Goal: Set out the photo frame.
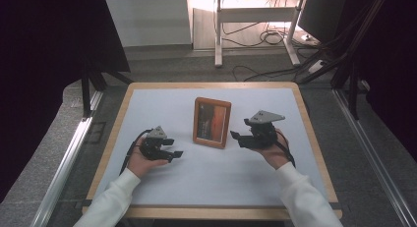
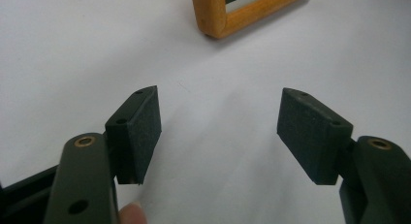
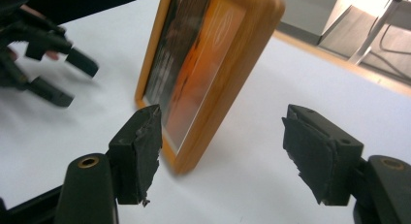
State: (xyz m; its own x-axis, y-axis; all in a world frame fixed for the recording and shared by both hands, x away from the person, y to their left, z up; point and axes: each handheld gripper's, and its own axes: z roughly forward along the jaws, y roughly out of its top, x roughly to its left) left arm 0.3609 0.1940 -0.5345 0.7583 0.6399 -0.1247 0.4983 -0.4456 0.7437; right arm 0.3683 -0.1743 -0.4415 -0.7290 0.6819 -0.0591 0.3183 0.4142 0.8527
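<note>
Centrally, wooden picture frame (image 1: 212,122) flat on white tabletop (image 1: 162,105). Left gripper (image 1: 173,154) lower left, right gripper (image 1: 237,138) right of centre; both jaws spread, empty.

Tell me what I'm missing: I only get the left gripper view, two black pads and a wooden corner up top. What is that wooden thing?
Observer: A small wooden picture frame standing upright mid-table, holding an orange-toned picture.
Operator: Is anything else near it?
Observer: The right gripper, held in the person's right hand, sits just beside the frame's right edge, pointing at it.
Operator: Is it grabbing the frame?
Observer: No. In the right gripper view its jaws stand wide apart, with the frame's lower corner ahead of them, ungripped.
</note>
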